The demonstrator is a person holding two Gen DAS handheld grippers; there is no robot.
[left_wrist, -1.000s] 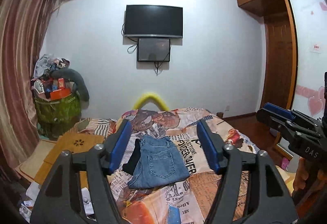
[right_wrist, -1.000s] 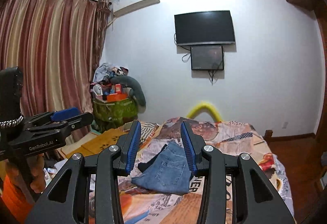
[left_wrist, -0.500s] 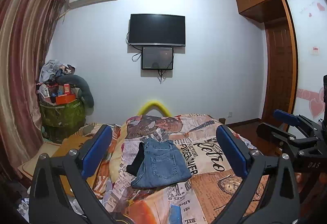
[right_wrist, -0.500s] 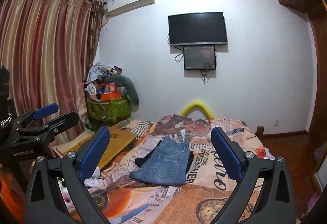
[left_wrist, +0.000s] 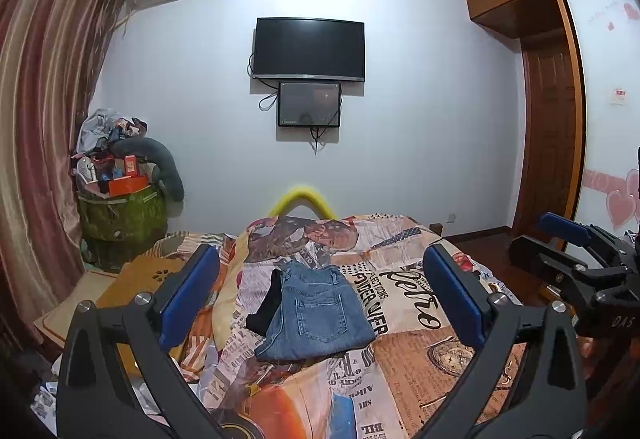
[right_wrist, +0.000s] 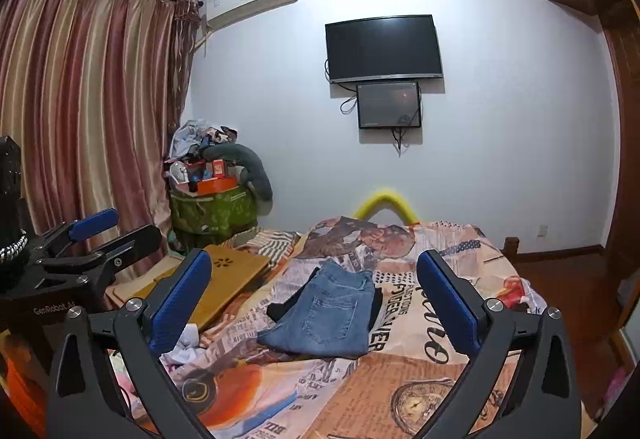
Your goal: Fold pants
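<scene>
Left tongs (left_wrist: 320,295): blue-padded jaws spread wide, nothing held. Right tongs (right_wrist: 314,297): same, released, empty. Both hover above the near end of the bed, well apart from the cloth.

Blue denim pants (left_wrist: 316,313), already folded into a compact rectangle, back pocket up, lie mid-bed on the newspaper-print bedspread (left_wrist: 404,355). Looks to me like the task is near done or done.

Handling, my guess: denim is soft but thick, some weight, not slippery, not fragile. The stacked layers will want to slide apart if pinched at one corner. Best hold: the folded edge, both tongs, one per corner.

A black garment (left_wrist: 264,309) sticks out from under the pants on the left side; easy to snag it with the denim.

Around: wooden lap tray (right_wrist: 224,279) on the left of the bed, green laundry basket (right_wrist: 212,213) piled with clutter, striped curtain (right_wrist: 80,111), wall TV (right_wrist: 382,47). Nothing blocks the reach.
</scene>
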